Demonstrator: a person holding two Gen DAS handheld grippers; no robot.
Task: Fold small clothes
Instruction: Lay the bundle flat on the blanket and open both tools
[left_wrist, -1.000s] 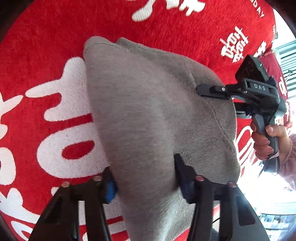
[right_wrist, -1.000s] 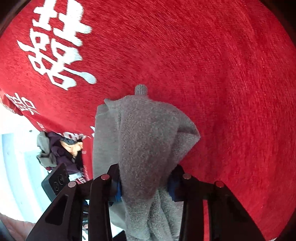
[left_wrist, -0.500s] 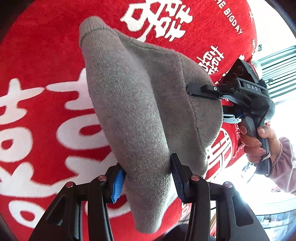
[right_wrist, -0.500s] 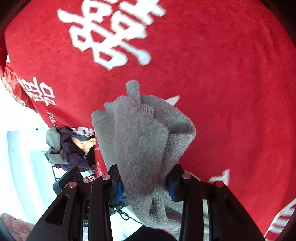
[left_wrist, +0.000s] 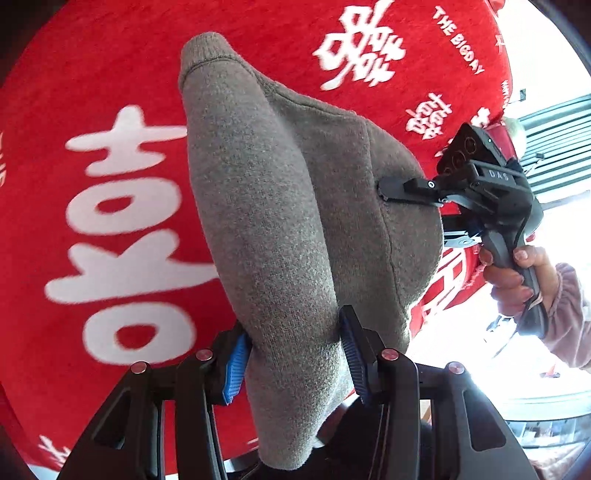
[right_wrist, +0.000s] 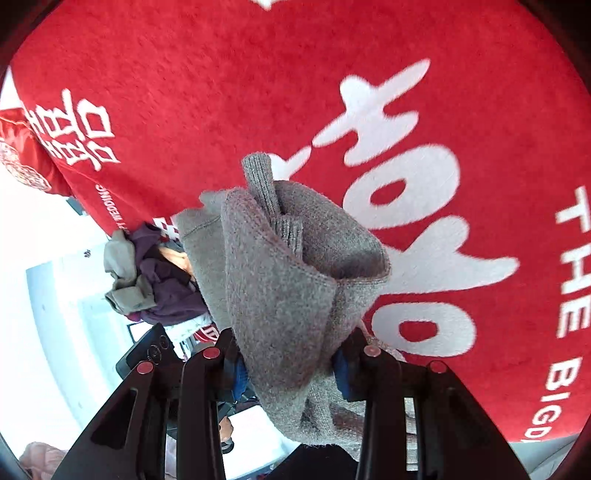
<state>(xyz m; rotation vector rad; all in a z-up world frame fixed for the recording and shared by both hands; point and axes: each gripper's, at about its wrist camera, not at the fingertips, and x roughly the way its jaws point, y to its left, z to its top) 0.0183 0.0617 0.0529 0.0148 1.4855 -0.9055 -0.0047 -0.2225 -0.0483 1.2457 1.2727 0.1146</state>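
1. left gripper (left_wrist: 291, 354): jaws clenched on a thick bunch of the grey knit garment (left_wrist: 280, 206). the blue pads press into the fabric from both sides.
2. right gripper (right_wrist: 288, 354): jaws clenched on another bunch of the same garment, which fills the gap between the jaws and hangs below them.
3. just ahead of both sets of jaws, the garment is doubled over and carried in the air. it does not lie flat on the red cloth (left_wrist: 110, 92) beneath.
4. beyond the left jaws, a ribbed cuff (left_wrist: 203, 48) points away; in the right wrist view a second ribbed end sticks out of the fold.
5. judged progress: at least one fold looks made, as layers overlap between the two grips. laying the garment down and squaring its edges remain.
6. far to one side of the right jaws, a heap of other clothes (right_wrist: 147, 273) lies off the red cloth. it looks unfolded, so more pieces probably wait.
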